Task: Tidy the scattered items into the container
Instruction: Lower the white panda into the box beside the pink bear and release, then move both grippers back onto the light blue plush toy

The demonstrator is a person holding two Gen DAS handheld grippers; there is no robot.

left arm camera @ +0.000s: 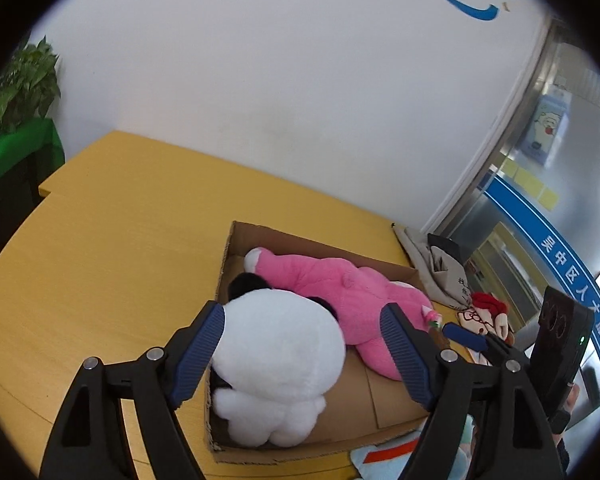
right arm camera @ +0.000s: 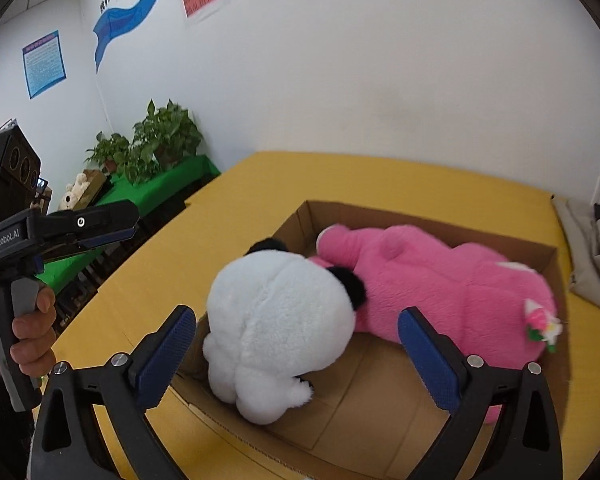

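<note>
Two claws hang over a brown cardboard box (right arm camera: 380, 392), and both are released with nothing between their blue pads. Just past the left claw (left arm camera: 304, 350) sits a fluffy white plush panda with black ears (left arm camera: 276, 364), inside the near end of the box (left arm camera: 384, 404). The left pads stand on each side of it in the picture but do not touch it. Beyond the panda lies a big pink plush toy (left arm camera: 332, 284), stretched along the box toward its far end. The right claw (right arm camera: 298, 346) sees the same panda (right arm camera: 278, 328) in front of it, with the pink toy (right arm camera: 440, 280) off to its right, a small flower bow on it. The two soft toys touch each other. Under the box is a yellow wooden bench (right arm camera: 364, 180). Farther right of the left claw, outside the box, lie a grey cloth bag (left arm camera: 432, 268) and a small doll with red hair (left arm camera: 486, 312). Far to the left of the right claw, a hand (right arm camera: 34, 332) holds the other claw's grip.
</note>
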